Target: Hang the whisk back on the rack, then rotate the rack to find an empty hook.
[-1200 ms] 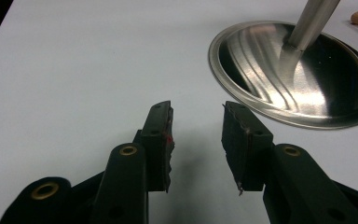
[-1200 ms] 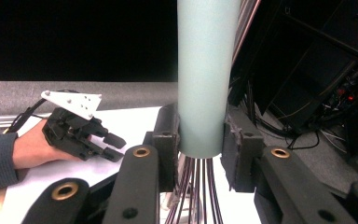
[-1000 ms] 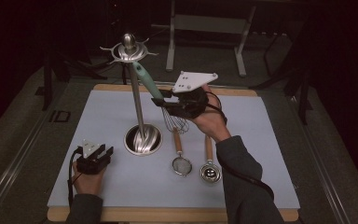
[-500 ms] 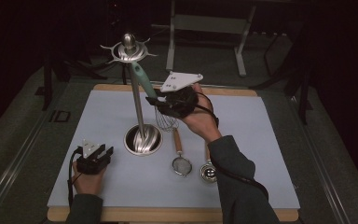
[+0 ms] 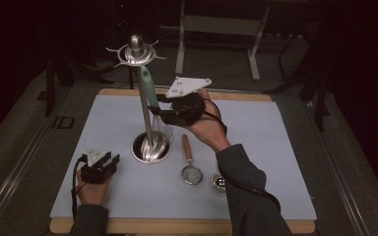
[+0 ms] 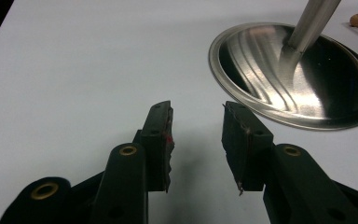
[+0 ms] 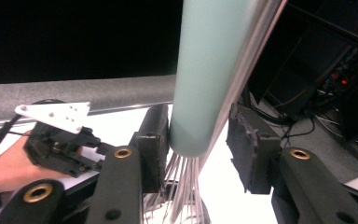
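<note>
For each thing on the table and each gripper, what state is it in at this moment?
Whisk: hanging against the stand's pole, mint handle up, wires down.
Utensil stand: upright on the table mat.
Strainer: lying flat on the mat, wooden handle pointing away.
Small round utensil: lying flat beside the strainer.
Right gripper: open, fingers either side of the whisk handle's lower end.
Left gripper: open, holding nothing, low over the mat.

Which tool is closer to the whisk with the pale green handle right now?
The right tool: its jaws stand on either side of the green-handled wire whisk beside the steel stand pole. The left tool rests open on the pale blue mat, well short of the stand's round base.
</note>
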